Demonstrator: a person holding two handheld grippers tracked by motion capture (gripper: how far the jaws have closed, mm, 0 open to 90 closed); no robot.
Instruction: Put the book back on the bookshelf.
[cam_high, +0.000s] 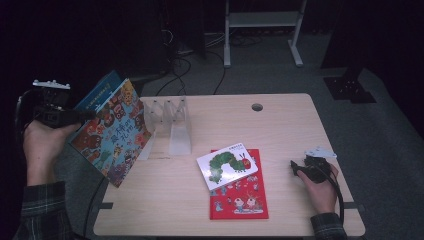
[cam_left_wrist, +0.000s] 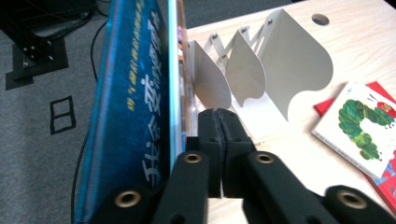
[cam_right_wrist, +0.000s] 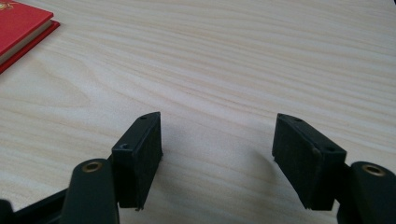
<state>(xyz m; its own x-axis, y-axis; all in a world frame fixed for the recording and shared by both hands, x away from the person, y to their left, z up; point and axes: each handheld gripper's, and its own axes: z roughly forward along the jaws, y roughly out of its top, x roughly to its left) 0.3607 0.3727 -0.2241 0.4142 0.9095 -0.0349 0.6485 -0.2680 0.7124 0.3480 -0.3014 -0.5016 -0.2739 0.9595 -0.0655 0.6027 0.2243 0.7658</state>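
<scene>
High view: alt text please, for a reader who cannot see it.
A person's left claw, shut, meets two tilted picture books at the left edge of a wooden table, beside a white folding book rack. A caterpillar book lies on a red book mid-table; the right claw rests at right.

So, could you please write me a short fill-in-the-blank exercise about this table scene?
1. The caterpillar book lies on a book whose cover is ___.
2. The right gripper has its jaws ___, facing the wooden table.
3. The left gripper has its jaws ___, beside a blue book.
Missing words: red; open; shut.
</scene>
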